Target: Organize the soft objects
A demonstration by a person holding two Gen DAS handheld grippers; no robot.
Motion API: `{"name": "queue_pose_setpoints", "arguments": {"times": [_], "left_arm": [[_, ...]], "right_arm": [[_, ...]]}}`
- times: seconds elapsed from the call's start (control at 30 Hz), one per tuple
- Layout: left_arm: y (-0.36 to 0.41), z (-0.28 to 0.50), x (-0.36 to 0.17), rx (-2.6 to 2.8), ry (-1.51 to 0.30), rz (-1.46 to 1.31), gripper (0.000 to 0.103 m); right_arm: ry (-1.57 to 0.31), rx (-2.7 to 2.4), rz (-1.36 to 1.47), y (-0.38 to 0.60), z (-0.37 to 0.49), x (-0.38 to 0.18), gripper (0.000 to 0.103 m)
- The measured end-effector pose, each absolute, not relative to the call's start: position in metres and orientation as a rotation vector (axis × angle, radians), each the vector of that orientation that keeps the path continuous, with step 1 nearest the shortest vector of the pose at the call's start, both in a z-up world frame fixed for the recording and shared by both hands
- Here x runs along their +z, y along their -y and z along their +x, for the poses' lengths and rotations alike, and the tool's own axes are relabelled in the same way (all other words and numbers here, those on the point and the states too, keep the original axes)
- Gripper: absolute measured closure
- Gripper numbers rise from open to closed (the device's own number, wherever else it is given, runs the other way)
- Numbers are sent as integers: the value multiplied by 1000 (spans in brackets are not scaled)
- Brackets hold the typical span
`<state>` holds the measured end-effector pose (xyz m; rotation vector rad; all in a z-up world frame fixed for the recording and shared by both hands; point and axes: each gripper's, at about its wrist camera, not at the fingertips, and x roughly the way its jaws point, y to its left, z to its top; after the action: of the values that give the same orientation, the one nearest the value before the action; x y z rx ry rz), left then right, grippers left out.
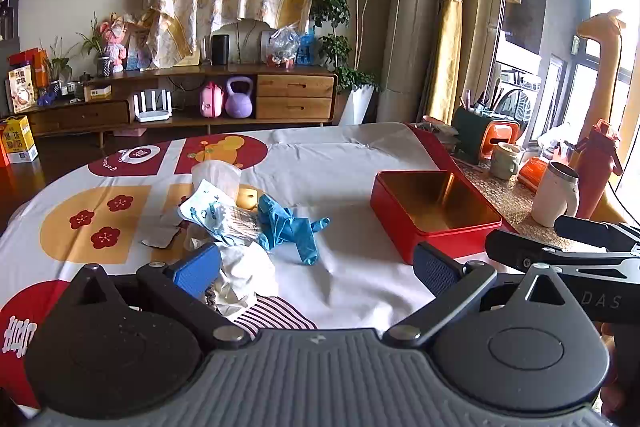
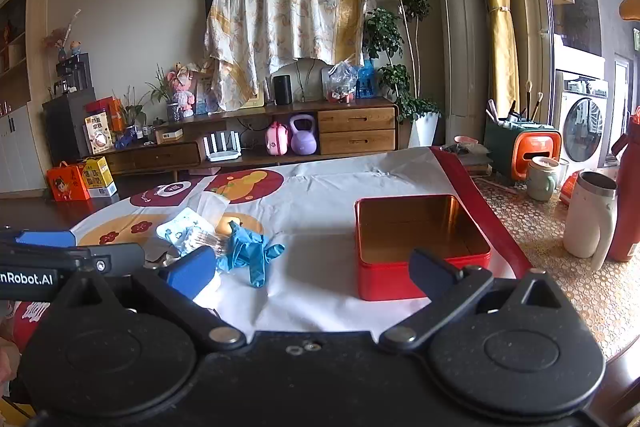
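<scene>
Both claws spread, empty: left claw [image 1: 316,263], right claw [image 2: 312,271]. Crumpled blue rubber glove [image 1: 286,227] lies on desk beside open red metal tin [image 1: 432,211]. Pinch glove's bunched middle, lift clear, drop over tin.

1. The tin box [image 1: 434,215] is bright red outside, shiny gold inside.
2. Just left of the box, the rubber glove [image 1: 288,227] is plain teal-blue.
3. Further left of the box, the crumpled wrapper [image 1: 208,207] is white with pale blue cartoon prints.
4. The cloth on the surface [image 1: 340,163] around the box is white, with dark red circles, mustard-yellow blocks and red plum blossoms, plus a red border.
5. Left of the box and nearer the camera, a striped fabric [image 1: 272,313], maroon on white.
6. Both grippers, left gripper [image 1: 316,263] and right gripper [image 2: 312,269], are black with blue pads.
7. Right of the box, the mug [image 2: 590,215] is cream-white.
</scene>
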<state>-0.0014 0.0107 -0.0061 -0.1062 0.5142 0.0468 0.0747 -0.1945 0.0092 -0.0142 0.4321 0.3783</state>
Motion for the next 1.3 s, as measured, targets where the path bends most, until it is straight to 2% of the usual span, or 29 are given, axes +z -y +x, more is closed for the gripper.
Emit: {"name": "queue_pose_setpoints", "arguments": {"times": [1.3], "left_arm": [[-16, -11, 12, 47, -471, -125, 0]], "right_arm": [[-415, 389, -18, 190, 65, 29, 0]]}}
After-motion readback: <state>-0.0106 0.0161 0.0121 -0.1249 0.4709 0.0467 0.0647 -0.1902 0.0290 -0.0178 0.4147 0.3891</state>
